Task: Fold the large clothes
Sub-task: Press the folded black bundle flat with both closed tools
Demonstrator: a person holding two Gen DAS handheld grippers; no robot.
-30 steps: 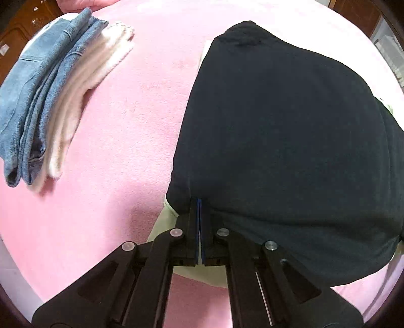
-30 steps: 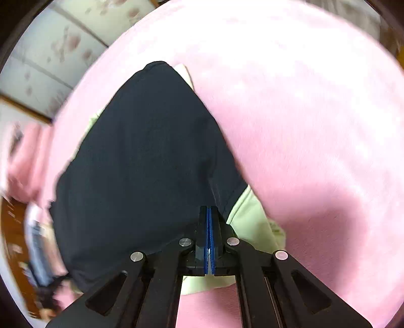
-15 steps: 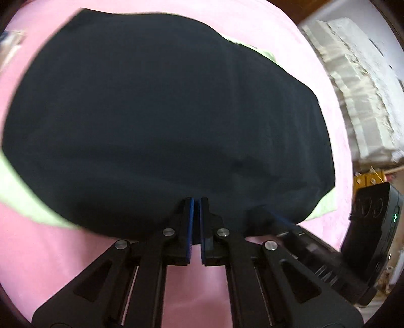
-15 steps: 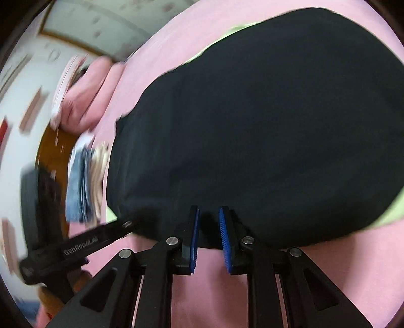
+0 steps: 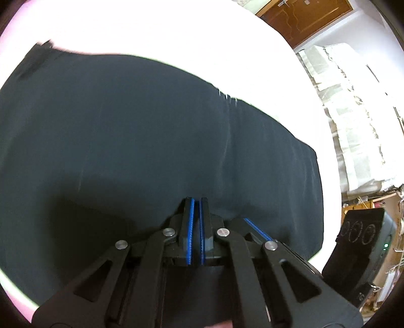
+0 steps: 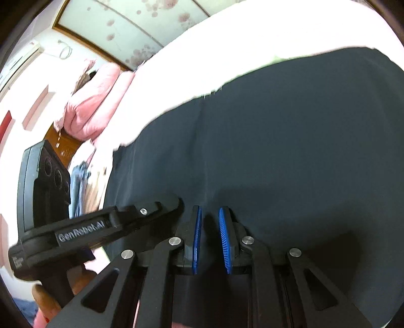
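Note:
A large black garment [image 5: 151, 126] lies spread on the bed [image 5: 176, 30] and fills most of both wrist views [image 6: 290, 138]. My left gripper [image 5: 196, 201] sits low on its near edge, pads almost together with dark cloth between them. Just to its right is my right gripper [image 6: 210, 209], its blue pads a finger-width apart over the black cloth and not pressing on it. Each gripper shows in the other's view: the right one [image 5: 257, 229] at the lower right, the left one [image 6: 174, 201] at the lower left. A pale green strip [image 6: 277, 59] peeks out along the garment's far edge.
Folded jeans and a cream cloth [image 6: 78, 184] lie stacked beyond the garment's left end. A pink quilt [image 6: 93, 106] is bunched at the bed's head. White bedding [image 5: 353, 113] is piled to the right of the bed, with a wooden door [image 5: 303, 17] behind.
Both grippers swept across with the black garment's edge, so its folded body now lies broad in front of them. The right gripper's pads parted. The two grippers came close together.

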